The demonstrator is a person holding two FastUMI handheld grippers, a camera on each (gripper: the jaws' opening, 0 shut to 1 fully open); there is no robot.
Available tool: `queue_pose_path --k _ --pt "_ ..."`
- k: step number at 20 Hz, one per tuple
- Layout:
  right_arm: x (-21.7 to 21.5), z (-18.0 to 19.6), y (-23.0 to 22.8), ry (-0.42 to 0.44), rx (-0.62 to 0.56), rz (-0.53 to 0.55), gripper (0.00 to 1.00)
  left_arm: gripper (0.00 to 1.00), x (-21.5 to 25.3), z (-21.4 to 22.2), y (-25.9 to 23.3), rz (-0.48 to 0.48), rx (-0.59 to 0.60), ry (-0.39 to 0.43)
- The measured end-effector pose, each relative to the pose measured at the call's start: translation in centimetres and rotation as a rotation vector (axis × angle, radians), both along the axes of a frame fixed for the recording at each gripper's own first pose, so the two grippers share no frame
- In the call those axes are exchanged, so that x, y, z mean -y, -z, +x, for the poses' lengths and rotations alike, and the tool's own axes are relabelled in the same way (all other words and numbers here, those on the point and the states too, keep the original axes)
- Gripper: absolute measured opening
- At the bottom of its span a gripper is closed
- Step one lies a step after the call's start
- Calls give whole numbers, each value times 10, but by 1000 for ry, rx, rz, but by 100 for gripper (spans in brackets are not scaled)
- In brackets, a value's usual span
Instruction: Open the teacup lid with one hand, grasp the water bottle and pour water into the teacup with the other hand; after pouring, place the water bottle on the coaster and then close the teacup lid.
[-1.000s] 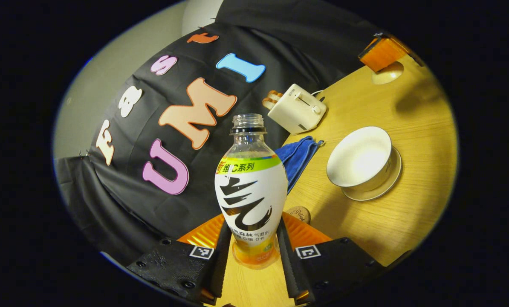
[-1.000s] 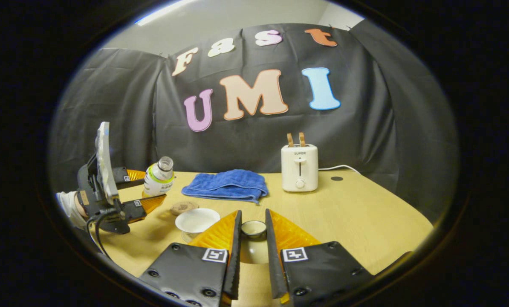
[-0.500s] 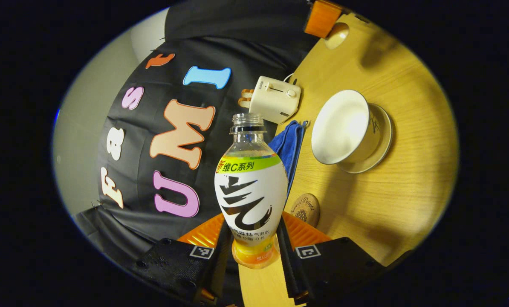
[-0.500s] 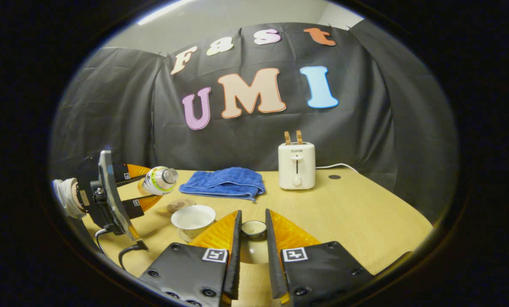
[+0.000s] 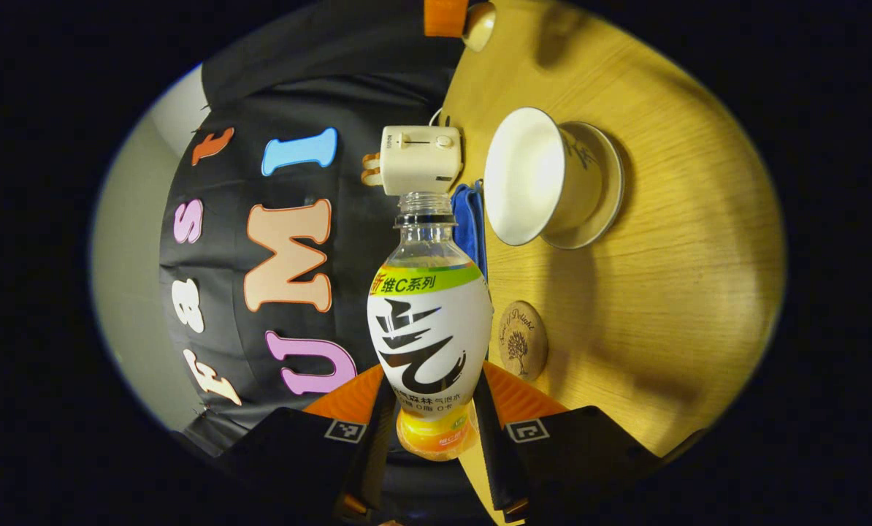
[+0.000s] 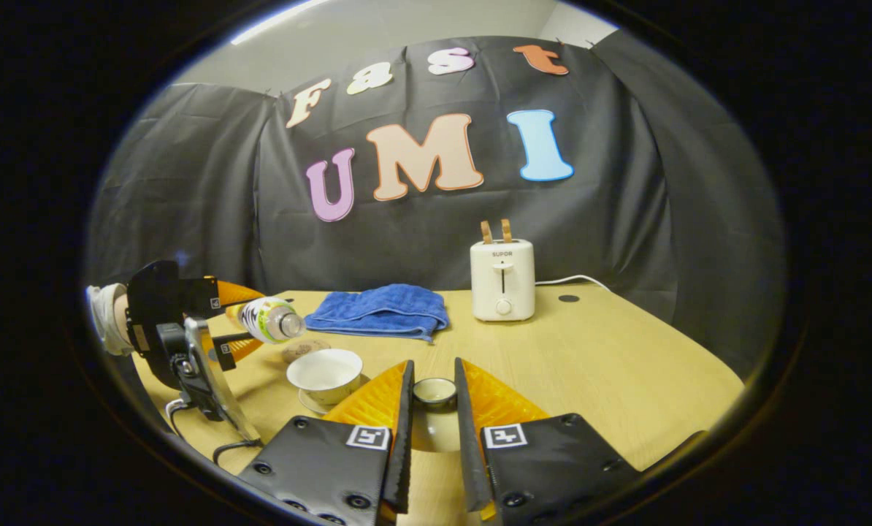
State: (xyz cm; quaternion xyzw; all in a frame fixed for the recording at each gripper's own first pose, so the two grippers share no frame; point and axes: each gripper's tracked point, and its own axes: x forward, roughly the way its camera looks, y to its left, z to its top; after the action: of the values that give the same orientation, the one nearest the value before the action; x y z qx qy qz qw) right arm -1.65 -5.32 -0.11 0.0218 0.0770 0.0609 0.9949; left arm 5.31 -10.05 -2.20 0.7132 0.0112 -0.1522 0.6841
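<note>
Plastic fills the middle of the left gripper view: the uncapped bottle sits pinched low on its body between the left tongs, both fingers pressing its sides. The horizon is rolled well over, so by my reading the bottle is tipped nearly on its side, its mouth near the cup but not yet over it. The cup stands open on its saucer on the counter; I see no water inside and no stream. The coaster lies bare just beside the bottle's lower half.

Over in the right gripper view, the right tongs are narrowed on the lid, gripping its knob and holding it off the cup. At the left edge the left tongs hold the bottle almost level, neck aimed toward the cup and above it.

So the lid is off and the bottle grasped — the pour looks just about to begin. Left: pouring, setting the bottle on the coaster, closing the lid.
</note>
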Motion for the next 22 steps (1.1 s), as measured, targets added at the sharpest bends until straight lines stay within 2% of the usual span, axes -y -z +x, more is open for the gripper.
queue_pose_path --k 11,22 --pt "0 0 9 -6 -8 19 32 55 1 8 1 249 -7 38" --pt "-9 -1 11 -29 3 22 32 55 -3 12 -23 426 44 51"
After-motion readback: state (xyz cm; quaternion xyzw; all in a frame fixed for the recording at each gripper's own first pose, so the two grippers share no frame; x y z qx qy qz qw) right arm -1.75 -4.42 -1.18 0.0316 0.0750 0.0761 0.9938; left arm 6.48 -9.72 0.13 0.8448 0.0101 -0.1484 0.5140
